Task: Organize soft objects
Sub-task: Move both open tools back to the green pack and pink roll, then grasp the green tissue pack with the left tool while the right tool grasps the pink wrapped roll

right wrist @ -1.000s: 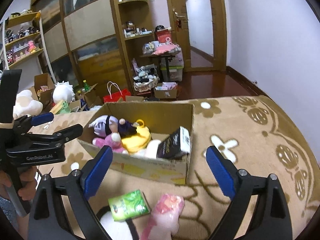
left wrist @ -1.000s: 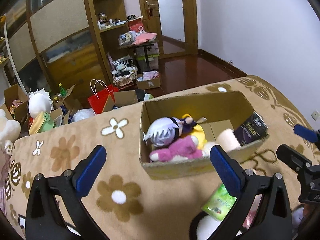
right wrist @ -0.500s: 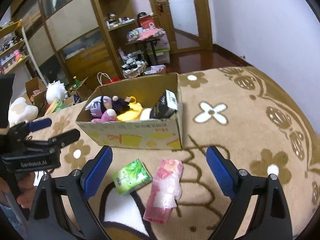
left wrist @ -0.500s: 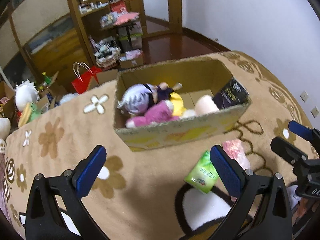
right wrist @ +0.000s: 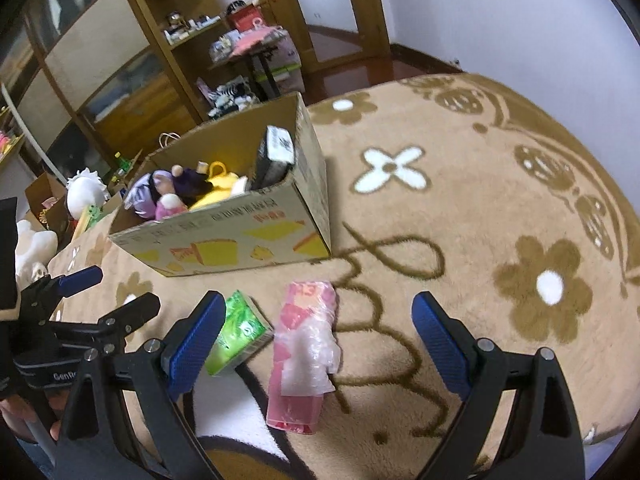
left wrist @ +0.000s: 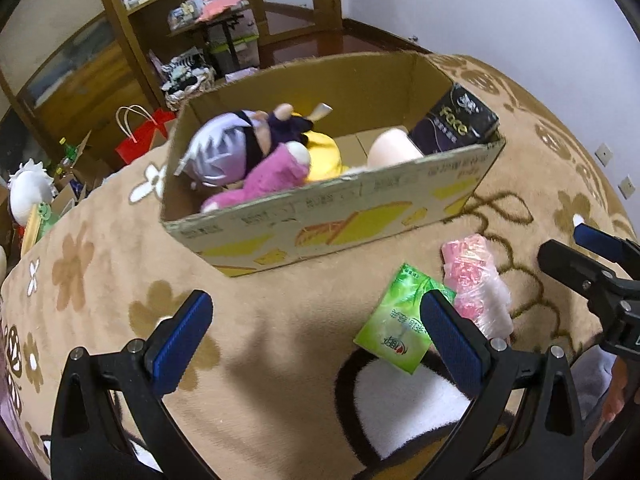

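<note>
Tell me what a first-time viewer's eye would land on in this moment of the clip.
First, the open cardboard box on the flowered blanket, packed with plush toys: a lilac-haired doll and a pink plush, with a black tissue pack leaning in its right end. Next, in front of the box, a green tissue pack and a pink plastic-wrapped pack lie side by side, with both grippers' blue-padded jaws open above them.

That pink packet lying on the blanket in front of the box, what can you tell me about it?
The pink packet is a soft, oblong pack in crinkly clear and pink plastic film, with a loose whitish flap around its middle. It lies flat on the tan flowered blanket, outside the cardboard box, close beside a green tissue pack; whether they touch is unclear. Nothing grips it; the right hand-held gripper hangs open around it.
</note>
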